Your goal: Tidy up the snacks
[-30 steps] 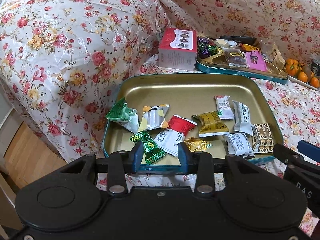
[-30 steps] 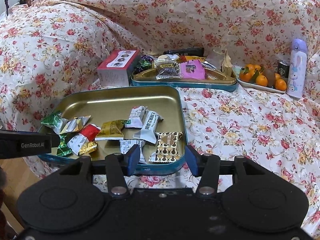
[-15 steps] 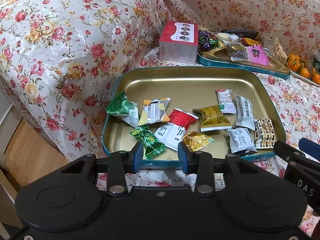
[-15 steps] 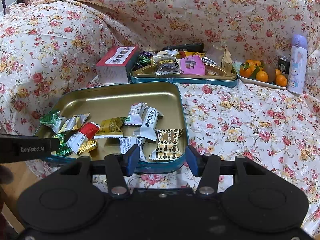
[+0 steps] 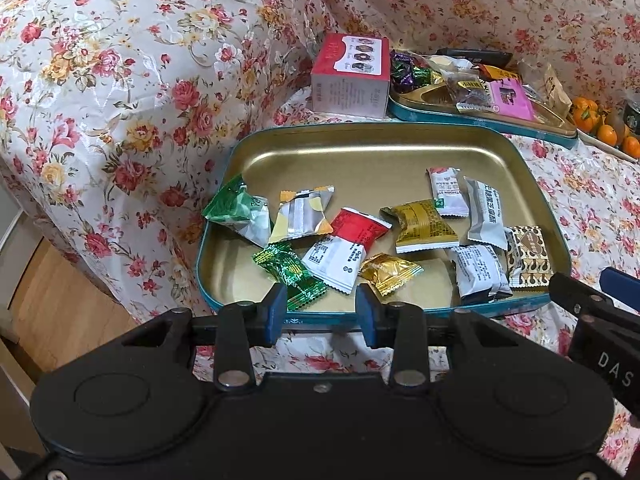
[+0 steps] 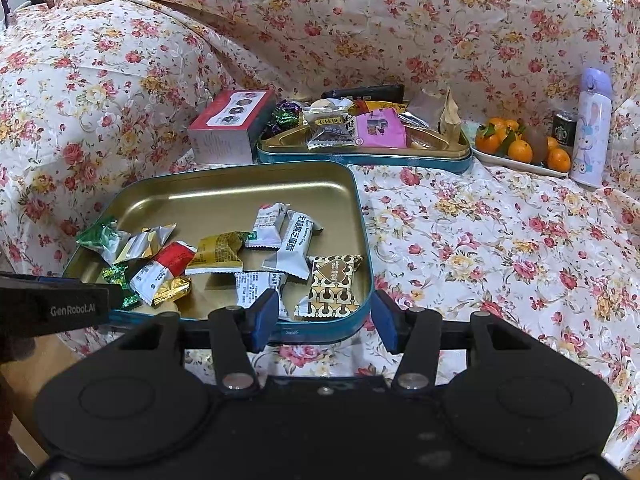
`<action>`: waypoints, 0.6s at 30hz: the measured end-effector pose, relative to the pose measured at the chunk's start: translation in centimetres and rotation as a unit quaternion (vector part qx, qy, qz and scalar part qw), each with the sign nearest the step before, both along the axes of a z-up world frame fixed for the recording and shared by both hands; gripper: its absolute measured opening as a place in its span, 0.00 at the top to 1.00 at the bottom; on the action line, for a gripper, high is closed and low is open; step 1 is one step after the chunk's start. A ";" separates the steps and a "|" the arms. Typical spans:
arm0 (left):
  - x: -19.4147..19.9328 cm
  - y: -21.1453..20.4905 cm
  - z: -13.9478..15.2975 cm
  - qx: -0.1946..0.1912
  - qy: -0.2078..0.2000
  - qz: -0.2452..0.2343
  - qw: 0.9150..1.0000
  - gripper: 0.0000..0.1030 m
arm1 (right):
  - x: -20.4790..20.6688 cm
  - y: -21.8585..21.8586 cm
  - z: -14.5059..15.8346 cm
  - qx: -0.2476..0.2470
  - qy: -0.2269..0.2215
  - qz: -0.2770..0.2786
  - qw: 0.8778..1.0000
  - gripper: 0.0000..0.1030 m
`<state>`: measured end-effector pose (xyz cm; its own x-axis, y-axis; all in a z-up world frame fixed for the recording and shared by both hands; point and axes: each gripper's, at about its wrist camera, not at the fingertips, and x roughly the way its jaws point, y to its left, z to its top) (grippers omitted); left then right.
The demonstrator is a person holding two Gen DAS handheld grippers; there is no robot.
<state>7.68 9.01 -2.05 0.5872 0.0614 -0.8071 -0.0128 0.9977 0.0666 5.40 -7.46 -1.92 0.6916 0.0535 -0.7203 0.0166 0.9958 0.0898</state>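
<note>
A gold tin tray (image 5: 360, 152) with a teal rim holds several wrapped snacks: a green packet (image 5: 236, 212), a red and white packet (image 5: 348, 244), a gold candy (image 5: 390, 272). It also shows in the right wrist view (image 6: 224, 192). My left gripper (image 5: 322, 314) is open and empty, at the tray's near edge over a green foil candy (image 5: 294, 274). My right gripper (image 6: 324, 318) is open and empty, at the tray's near right corner by a brown patterned packet (image 6: 334, 284).
A second tin tray (image 6: 440, 160) with mixed snacks stands behind, with a red and white box (image 6: 230, 128) on its left. A plate of oranges (image 6: 516, 146), a small can and a lilac bottle (image 6: 590, 128) stand at the right. Floral cloth covers everything.
Both grippers have drawn slightly back and up from the tray, so the tray sits a little farther in each view. The snacks have not moved.
</note>
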 end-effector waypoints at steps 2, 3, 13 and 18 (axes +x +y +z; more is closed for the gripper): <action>0.0 0.0 0.0 0.000 0.000 0.001 1.000 0.55 | 0.0 0.0 0.0 0.000 0.001 0.000 1.000 0.48; 0.0 0.0 0.0 0.000 0.001 0.001 1.000 0.55 | 0.0 0.0 0.0 0.000 0.001 0.000 1.000 0.48; 0.0 0.0 0.0 -0.001 0.001 -0.002 1.000 0.55 | 0.0 0.0 0.1 0.000 0.001 0.000 1.000 0.48; 0.0 -0.1 0.0 0.000 0.001 -0.002 1.000 0.55 | 0.0 0.0 0.1 0.000 0.001 0.001 1.000 0.48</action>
<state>7.64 8.92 -2.04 0.5858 0.0589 -0.8083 -0.0096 0.9978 0.0658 5.36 -7.45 -1.84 0.6904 0.0544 -0.7214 0.0155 0.9958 0.0899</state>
